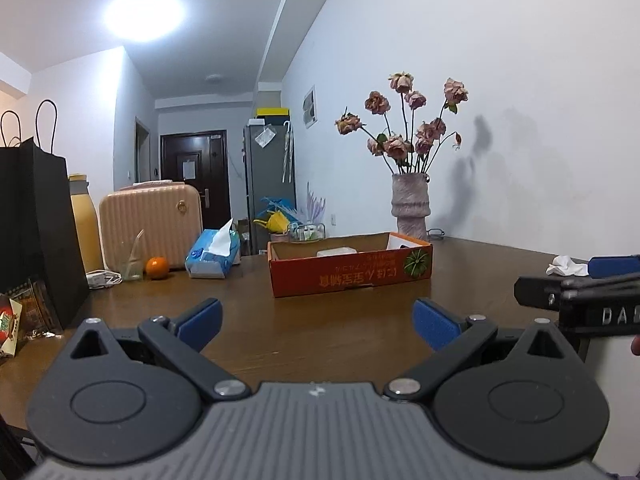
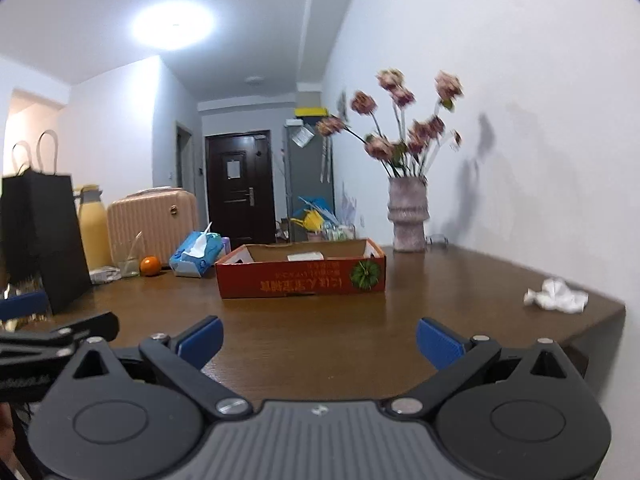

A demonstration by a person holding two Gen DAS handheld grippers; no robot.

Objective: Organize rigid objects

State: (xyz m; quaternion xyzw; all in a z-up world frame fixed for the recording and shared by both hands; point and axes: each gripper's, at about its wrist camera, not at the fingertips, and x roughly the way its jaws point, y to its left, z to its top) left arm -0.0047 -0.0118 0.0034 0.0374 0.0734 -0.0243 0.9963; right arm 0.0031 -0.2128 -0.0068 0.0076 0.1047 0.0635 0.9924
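Inside orange box (image 1: 348,276), white item (image 1: 337,252) half-hidden, unidentifiable

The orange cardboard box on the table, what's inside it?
Inside the orange cardboard box, a flat white object lies near the middle, and the left wrist view shows another white item in its far right corner. The front wall hides the box floor, so anything lower is unseen.

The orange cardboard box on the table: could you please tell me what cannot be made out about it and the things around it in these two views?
- Orange cardboard box: its front wall hides most of the inside in both views; only the top of a white item shows.
- Dried roses: motion-blurred in the right wrist view.
- Snack packets: cut off by the left wrist view's left edge, beside the black paper bag.
- Box lettering: upside down, too small to read.
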